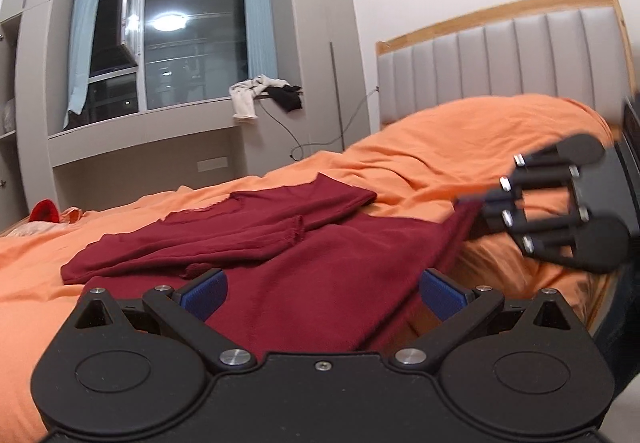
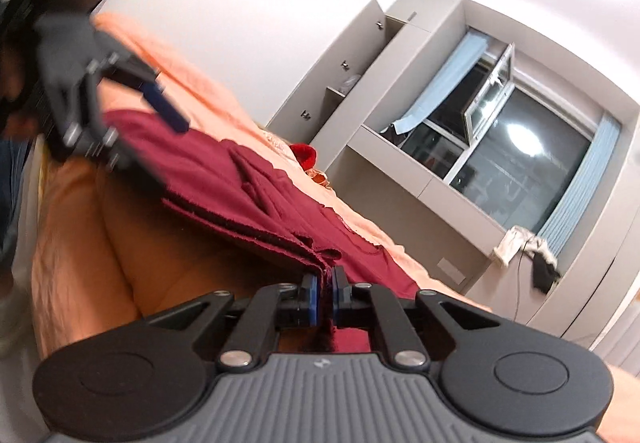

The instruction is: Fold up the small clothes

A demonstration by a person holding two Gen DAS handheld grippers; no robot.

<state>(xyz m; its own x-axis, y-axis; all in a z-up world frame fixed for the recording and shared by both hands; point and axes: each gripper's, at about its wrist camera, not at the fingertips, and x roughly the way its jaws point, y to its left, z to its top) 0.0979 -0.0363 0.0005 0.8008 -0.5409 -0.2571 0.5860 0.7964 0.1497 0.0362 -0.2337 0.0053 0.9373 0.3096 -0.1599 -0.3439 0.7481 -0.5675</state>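
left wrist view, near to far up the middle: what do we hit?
Left hand-held gripper, jaws open → dark red garment spread on the bed → orange bed cover → pale and black clothes on the window ledge → window.

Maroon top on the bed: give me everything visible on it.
The maroon long-sleeved top is a soft knit with raw, frayed-looking cuffs and hem. It lies partly folded on the orange bedsheet, both sleeves laid across the body. The right gripper has its jaws shut on a bunched hem corner, lifting that edge off the sheet. The left gripper sits over the near part, jaws open with fabric between them, not pinched.
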